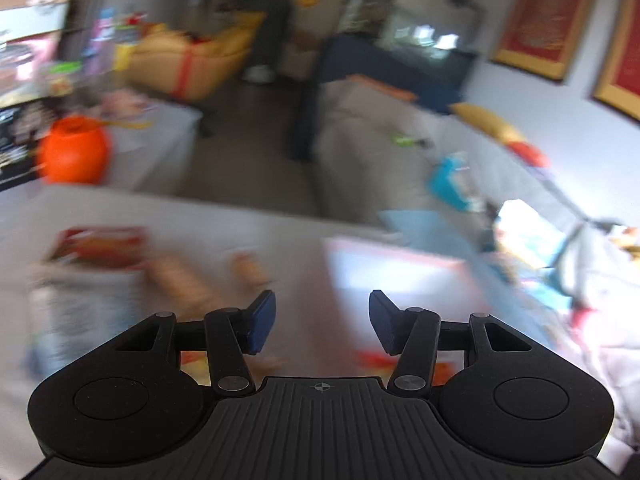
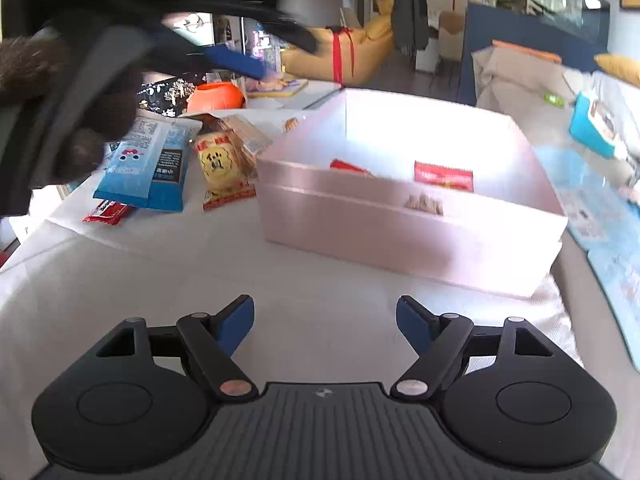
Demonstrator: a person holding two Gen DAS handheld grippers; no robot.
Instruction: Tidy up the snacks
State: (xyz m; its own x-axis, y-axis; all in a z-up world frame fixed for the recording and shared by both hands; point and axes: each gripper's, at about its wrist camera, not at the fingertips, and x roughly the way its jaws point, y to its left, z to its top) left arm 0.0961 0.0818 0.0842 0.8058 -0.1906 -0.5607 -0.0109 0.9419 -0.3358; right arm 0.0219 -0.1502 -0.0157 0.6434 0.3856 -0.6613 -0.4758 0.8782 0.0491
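Note:
A pale pink box [image 2: 412,232] stands on the white-clothed table [image 2: 160,280], with red packets [image 2: 443,176] inside. Left of it lie a blue snack bag [image 2: 146,168], a yellow rice-cracker packet [image 2: 224,168] and a small red bar [image 2: 107,212]. My right gripper [image 2: 325,326] is open and empty, low over the cloth in front of the box. My left gripper [image 1: 322,322] is open and empty; its view is heavily blurred, showing the box [image 1: 400,280] ahead right and snack packets [image 1: 100,248] ahead left. The other gripper and hand [image 2: 80,92] loom blurred at the upper left of the right wrist view.
An orange round object [image 2: 216,96] sits behind the snacks. A light blue mat [image 2: 608,232] and a teal box [image 2: 592,128] lie to the right on a grey sofa. A yellow armchair [image 2: 340,56] and a blue cabinet [image 2: 520,28] stand at the back.

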